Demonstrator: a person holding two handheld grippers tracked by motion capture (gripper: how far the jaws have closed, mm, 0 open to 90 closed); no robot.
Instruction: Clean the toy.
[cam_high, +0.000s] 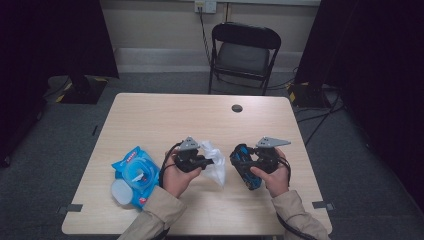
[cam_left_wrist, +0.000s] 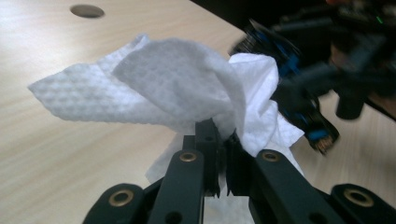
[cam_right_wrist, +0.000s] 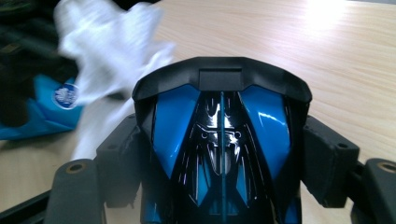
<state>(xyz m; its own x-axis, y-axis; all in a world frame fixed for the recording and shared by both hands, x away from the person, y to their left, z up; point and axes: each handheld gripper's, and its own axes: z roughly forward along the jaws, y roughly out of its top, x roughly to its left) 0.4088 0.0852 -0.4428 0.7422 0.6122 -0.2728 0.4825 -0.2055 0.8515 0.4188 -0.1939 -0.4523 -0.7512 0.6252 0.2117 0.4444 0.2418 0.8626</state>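
Note:
My left gripper (cam_high: 209, 161) is shut on a crumpled white wipe (cam_high: 215, 162), which hangs off its tips above the table. In the left gripper view the wipe (cam_left_wrist: 173, 88) spreads wide from the pinched jaws of my left gripper (cam_left_wrist: 220, 156). My right gripper (cam_high: 246, 165) is shut on a blue and black glossy object (cam_high: 245, 167), gripped across its width. In the right gripper view that object (cam_right_wrist: 222, 140) sits between the pads (cam_right_wrist: 327, 163), and the wipe (cam_right_wrist: 112, 46) shows blurred at upper left. The two grippers face each other, a small gap apart.
A blue pack of wet wipes (cam_high: 135, 175) with its lid open lies at the table's front left. The wooden table (cam_high: 165, 115) has a cable hole (cam_high: 237, 108) near its far edge. A black folding chair (cam_high: 243, 55) stands behind the table.

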